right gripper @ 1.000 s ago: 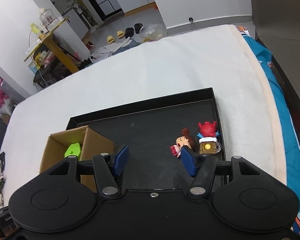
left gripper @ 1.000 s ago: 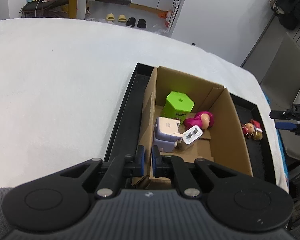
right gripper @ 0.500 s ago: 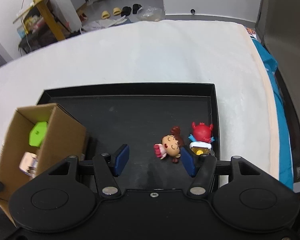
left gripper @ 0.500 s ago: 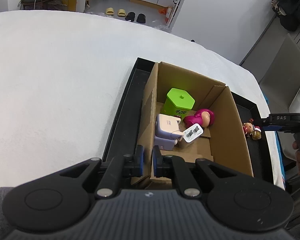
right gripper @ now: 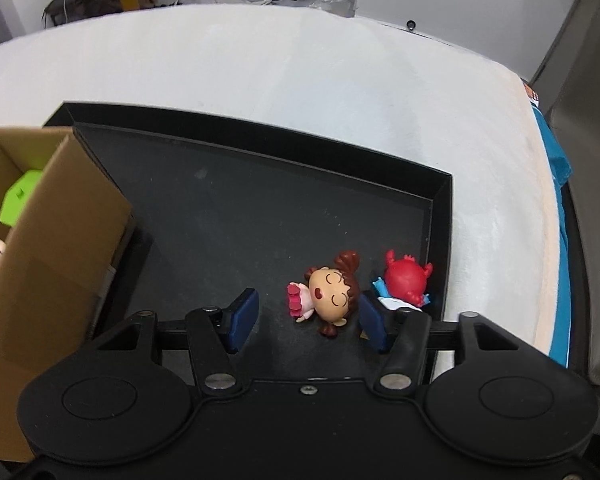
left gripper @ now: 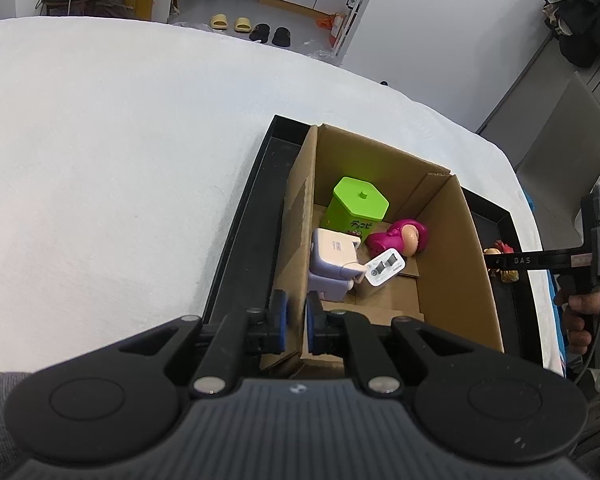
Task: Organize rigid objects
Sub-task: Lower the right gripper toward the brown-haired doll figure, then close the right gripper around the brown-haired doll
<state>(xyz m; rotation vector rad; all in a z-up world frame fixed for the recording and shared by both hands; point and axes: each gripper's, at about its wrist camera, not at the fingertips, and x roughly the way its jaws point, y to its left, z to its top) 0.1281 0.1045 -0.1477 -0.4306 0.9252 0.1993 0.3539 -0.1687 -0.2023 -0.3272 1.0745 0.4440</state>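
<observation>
In the right wrist view a brown-haired doll (right gripper: 332, 292) lies on its back on the black tray (right gripper: 260, 200), with a red crab figure (right gripper: 406, 278) just to its right. My right gripper (right gripper: 308, 298) hangs low over the doll with its jaws closing. The doll lies between them, close to the right pad, and the left pad stands apart from it. My left gripper (left gripper: 296, 312) is shut on the near wall of the cardboard box (left gripper: 452, 248). Inside the box are a green hexagonal tin (left gripper: 358, 204), a white charger (left gripper: 334, 252) and a pink figure (left gripper: 396, 236).
The tray sits on a white padded table (left gripper: 120, 160). The box (right gripper: 60, 216) stands at the tray's left end in the right wrist view. A person's hand (left gripper: 580, 312) holds the right gripper at the table's right edge. Shoes and furniture lie beyond the table.
My right gripper has come down and rolled over the doll, and its jaws have narrowed around it. The left gripper and the box have stayed put.
</observation>
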